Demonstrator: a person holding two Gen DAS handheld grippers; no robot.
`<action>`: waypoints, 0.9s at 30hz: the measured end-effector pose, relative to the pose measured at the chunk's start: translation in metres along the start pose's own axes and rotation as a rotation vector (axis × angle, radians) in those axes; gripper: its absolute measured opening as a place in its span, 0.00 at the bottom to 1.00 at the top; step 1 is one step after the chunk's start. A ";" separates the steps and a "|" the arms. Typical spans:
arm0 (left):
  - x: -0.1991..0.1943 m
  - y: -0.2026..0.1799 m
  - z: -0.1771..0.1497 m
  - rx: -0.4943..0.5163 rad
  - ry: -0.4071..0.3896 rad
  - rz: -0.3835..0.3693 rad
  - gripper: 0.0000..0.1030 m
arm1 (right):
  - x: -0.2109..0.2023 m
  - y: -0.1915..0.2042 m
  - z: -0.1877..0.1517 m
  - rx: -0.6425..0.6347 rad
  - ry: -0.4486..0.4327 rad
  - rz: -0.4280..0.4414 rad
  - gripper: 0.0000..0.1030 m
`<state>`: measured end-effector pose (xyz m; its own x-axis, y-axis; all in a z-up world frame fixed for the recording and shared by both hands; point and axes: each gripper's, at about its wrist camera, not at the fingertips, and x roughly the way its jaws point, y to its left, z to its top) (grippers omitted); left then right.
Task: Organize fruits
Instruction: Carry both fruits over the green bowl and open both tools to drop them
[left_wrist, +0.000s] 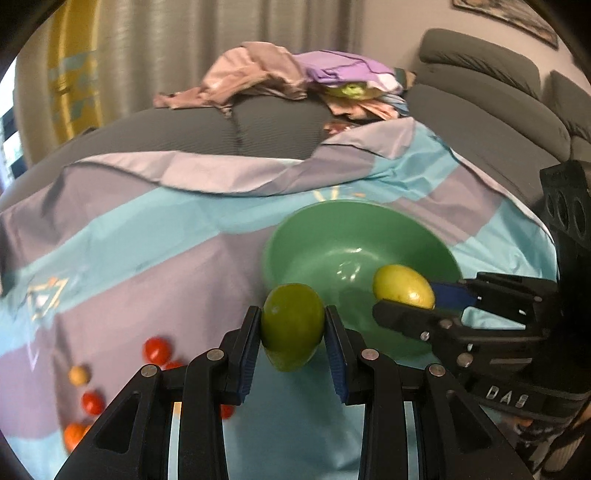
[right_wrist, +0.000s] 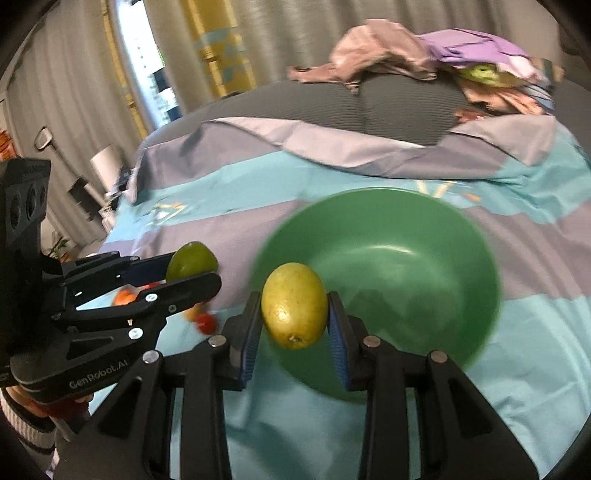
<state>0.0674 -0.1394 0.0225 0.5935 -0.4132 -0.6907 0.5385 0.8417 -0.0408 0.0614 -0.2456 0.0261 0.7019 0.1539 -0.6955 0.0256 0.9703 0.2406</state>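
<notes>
Tongs (left_wrist: 293, 325) gripping green fruit (left_wrist: 291, 326), bowl (left_wrist: 295, 236) beside

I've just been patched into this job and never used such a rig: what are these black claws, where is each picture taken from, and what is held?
No robot here: a person carries a hand-held gripper in each hand, each with its own fisheye camera looking along its fingers. The left hand-held gripper clamps a green fruit; the right hand-held gripper clamps a yellow fruit over the empty green bowl. Small red and orange fruits lie on the blue-and-purple sheet.
</notes>
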 end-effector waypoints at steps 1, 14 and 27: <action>0.005 -0.004 0.003 0.009 0.002 -0.003 0.33 | 0.002 -0.005 0.001 0.004 0.002 -0.020 0.34; 0.045 -0.027 0.009 0.078 0.091 0.030 0.33 | 0.016 -0.035 -0.008 0.022 0.049 -0.136 0.35; -0.017 -0.012 -0.014 0.058 0.018 0.167 0.56 | -0.035 -0.015 -0.016 0.027 -0.008 -0.116 0.47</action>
<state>0.0421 -0.1379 0.0244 0.6674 -0.2627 -0.6969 0.4670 0.8765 0.1169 0.0249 -0.2625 0.0360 0.6990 0.0396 -0.7140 0.1258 0.9761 0.1773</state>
